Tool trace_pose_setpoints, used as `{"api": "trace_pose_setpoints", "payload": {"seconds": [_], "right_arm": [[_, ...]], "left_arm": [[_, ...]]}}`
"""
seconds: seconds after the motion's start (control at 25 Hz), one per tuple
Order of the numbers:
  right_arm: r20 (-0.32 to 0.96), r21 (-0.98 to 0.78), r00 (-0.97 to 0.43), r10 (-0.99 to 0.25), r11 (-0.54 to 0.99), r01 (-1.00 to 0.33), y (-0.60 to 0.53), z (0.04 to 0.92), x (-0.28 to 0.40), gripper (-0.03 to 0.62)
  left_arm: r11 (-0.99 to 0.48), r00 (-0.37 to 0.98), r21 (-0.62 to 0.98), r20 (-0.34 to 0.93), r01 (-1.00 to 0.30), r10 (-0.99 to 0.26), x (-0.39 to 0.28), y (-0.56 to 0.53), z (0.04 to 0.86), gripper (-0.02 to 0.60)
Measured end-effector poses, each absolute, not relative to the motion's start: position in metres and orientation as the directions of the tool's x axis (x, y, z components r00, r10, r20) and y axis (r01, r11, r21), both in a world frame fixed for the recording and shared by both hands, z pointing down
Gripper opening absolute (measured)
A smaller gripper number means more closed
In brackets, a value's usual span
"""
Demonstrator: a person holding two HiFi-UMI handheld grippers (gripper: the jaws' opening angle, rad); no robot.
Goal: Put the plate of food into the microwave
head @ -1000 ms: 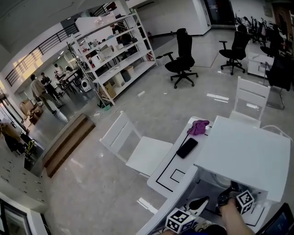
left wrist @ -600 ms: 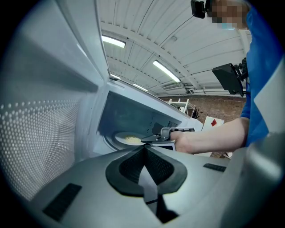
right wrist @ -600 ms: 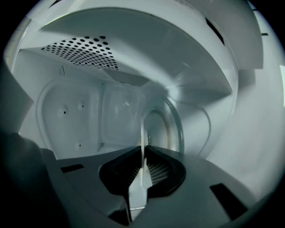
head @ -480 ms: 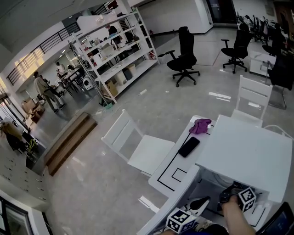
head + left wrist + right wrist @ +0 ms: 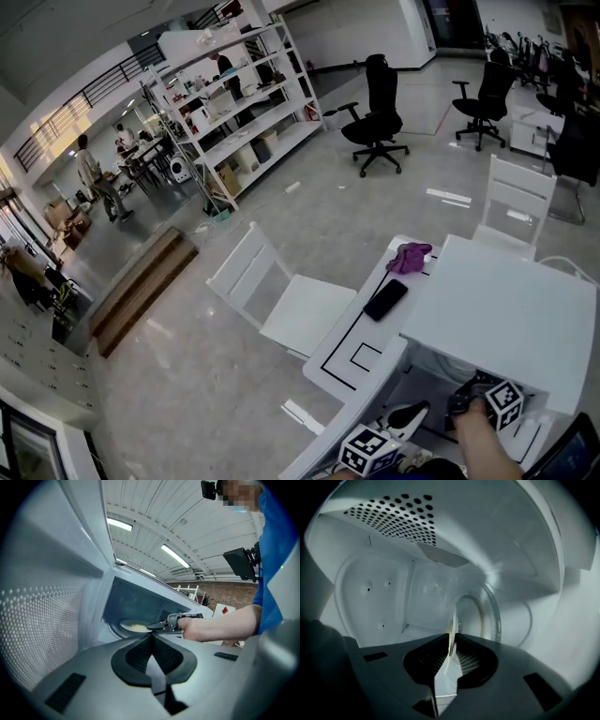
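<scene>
The white microwave (image 5: 506,319) stands open, its door (image 5: 37,620) swung to the left in the left gripper view. A white plate of yellow food (image 5: 133,626) lies low inside the cavity over the glass turntable (image 5: 492,616). My right gripper (image 5: 157,626) reaches in and pinches the plate's rim (image 5: 452,630), which shows edge-on between its jaws (image 5: 451,637); the jaws are starting to open. My left gripper (image 5: 151,637) hangs outside, in front of the opening, shut with nothing in it. The head view shows only the marker cubes, the left (image 5: 367,451) and the right (image 5: 506,405).
A black phone (image 5: 382,301) and a purple cloth (image 5: 406,258) lie on the white table (image 5: 337,361) left of the microwave. A white chair (image 5: 281,300) stands beside the table. A laptop corner (image 5: 577,455) shows at the bottom right. The cavity walls close in around the right gripper.
The right gripper's cube has edged a little further in under the microwave's top. The left gripper's cube stays where it was.
</scene>
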State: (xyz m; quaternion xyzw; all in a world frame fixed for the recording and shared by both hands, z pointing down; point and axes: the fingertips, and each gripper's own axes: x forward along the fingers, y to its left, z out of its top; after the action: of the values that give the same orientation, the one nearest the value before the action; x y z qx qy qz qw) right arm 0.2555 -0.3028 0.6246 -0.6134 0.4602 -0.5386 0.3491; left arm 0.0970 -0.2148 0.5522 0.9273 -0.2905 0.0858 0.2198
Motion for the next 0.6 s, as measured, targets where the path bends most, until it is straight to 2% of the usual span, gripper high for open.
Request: {"api": "trace_pose_setpoints", "payload": {"seconds": [0.32, 0.6], "right_arm": [[0.338, -0.899, -0.037, -0.94, -0.311, -0.308, -0.305, 0.618, 0.25, 0.092], [0.337, -0.86, -0.131, -0.932, -0.248, -0.445, -0.309, 0.614, 0.237, 0.172]], "left_arm": [[-0.736, 0.821, 0.363, 0.281, -0.571, -0.498, 0.098, -0.215, 0.552, 0.003], [-0.742, 0.827, 0.366, 0.272, -0.562, -0.492, 0.099, -0.216, 0.55, 0.003]]}}
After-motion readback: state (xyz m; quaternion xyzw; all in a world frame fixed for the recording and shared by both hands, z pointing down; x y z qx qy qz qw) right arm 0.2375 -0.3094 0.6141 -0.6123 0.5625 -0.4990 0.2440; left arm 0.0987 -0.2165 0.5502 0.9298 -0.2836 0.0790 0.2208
